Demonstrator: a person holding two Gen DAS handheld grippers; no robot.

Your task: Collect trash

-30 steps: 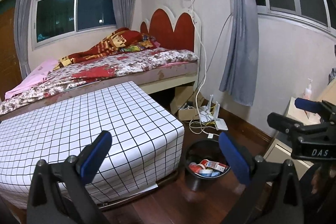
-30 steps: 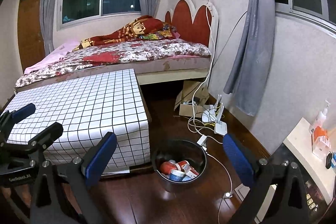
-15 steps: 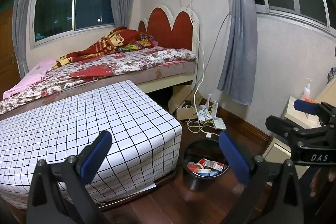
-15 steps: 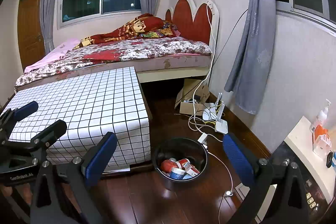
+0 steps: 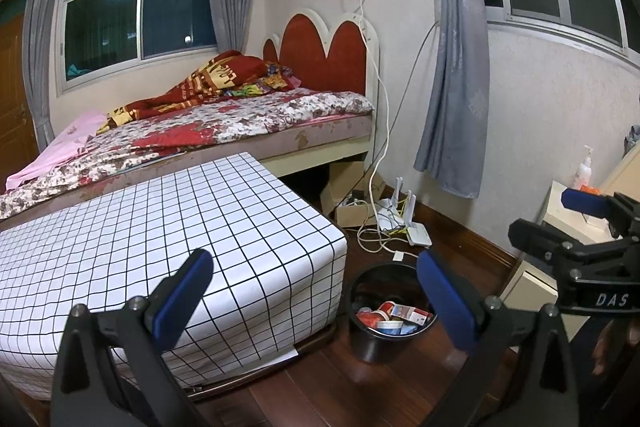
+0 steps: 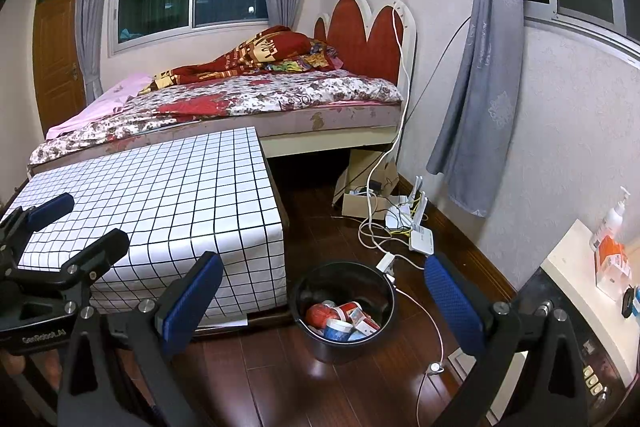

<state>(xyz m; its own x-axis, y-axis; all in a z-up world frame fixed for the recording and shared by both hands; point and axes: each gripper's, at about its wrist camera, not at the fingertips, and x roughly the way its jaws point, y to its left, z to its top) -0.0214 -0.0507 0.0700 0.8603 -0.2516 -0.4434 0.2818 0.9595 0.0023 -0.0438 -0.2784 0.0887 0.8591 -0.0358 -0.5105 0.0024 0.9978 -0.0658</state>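
Observation:
A black trash bin [image 5: 362,331] [image 6: 318,341] stands on the wood floor beside the checkered table. It holds several pieces of trash [image 5: 390,315] [image 6: 344,319]: red and white cups and cartons. My left gripper [image 5: 316,297] is open and empty, held above and in front of the bin. My right gripper [image 6: 324,301] is open and empty too, above the bin. Each gripper shows at the edge of the other's view, the right one [image 5: 576,227] and the left one [image 6: 64,227].
A low table with a black-and-white checkered cloth [image 5: 160,227] [image 6: 160,195] stands left of the bin. A bed [image 5: 240,119] lies behind it. Cables, a router [image 6: 420,237] and a cardboard box [image 6: 360,203] lie by the wall. A white cabinet [image 6: 580,275] with bottles stands at right.
Both grippers have drawn back and risen slightly, so the bin and table look a little farther away. Both stay open and empty.

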